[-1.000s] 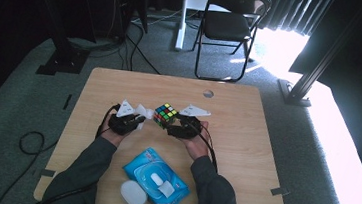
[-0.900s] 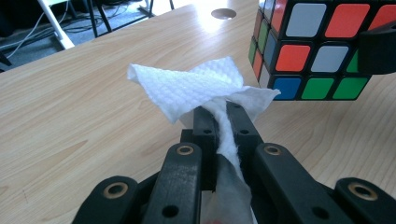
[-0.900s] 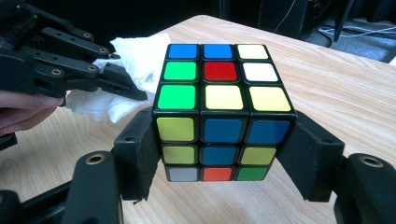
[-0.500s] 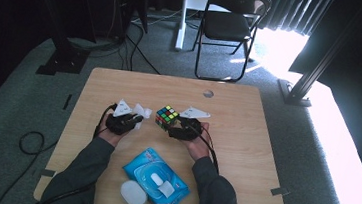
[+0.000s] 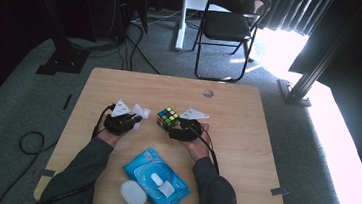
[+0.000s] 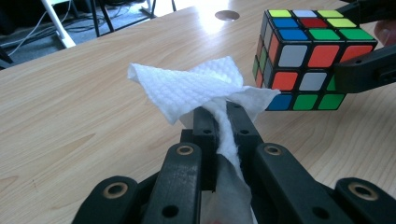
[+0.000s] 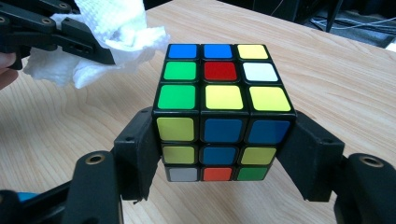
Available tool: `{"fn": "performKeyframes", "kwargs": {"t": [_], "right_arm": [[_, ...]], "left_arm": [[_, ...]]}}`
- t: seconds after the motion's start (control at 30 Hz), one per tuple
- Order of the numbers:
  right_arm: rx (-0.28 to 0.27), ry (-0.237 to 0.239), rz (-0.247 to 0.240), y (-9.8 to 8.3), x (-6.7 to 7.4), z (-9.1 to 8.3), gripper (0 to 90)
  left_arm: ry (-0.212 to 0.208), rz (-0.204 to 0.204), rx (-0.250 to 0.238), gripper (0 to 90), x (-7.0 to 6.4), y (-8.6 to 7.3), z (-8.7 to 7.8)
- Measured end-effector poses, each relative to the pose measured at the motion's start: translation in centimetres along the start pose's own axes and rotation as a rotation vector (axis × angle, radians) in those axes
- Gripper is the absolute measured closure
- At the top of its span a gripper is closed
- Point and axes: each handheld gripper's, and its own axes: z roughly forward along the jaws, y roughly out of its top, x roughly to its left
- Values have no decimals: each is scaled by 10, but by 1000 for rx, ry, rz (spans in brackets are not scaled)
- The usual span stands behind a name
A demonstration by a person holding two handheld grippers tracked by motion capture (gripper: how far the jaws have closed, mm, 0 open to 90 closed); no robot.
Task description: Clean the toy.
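A scrambled Rubik's cube (image 5: 167,118) stands at the middle of the wooden table (image 5: 248,113). My right gripper (image 7: 223,140) is shut on the cube (image 7: 222,112), one jaw on each side, just above the tabletop. My left gripper (image 6: 223,122) is shut on a white wipe (image 6: 205,88), which bunches out past the jaws. In the left gripper view the cube (image 6: 308,58) sits just right of the wipe, apart from it. From above, the left gripper (image 5: 134,120) holds the wipe (image 5: 141,111) a short way left of the cube, and the right gripper (image 5: 175,130) sits at the cube's near side.
A blue pack of wet wipes (image 5: 158,175) lies near the table's front edge, with a white round lid (image 5: 133,193) beside it. A round cable hole (image 5: 208,93) sits at the back. A folding chair (image 5: 229,26) stands beyond the table on the carpet.
Both grippers have barely shifted. The left gripper with the wipe has edged slightly toward the cube.
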Motion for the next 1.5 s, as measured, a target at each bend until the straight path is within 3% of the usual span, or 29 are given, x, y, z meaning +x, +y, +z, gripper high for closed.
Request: {"fn": "performKeyframes", "kwargs": {"t": [0.8,1.5], "right_arm": [[41,-18,5,-15,-4,9,344],[82,-21,-7,-24,0,20,344]], "left_arm": [[25,-40,25,846,8,-14,-1],[65,-37,74,839,12,-29,3]]}}
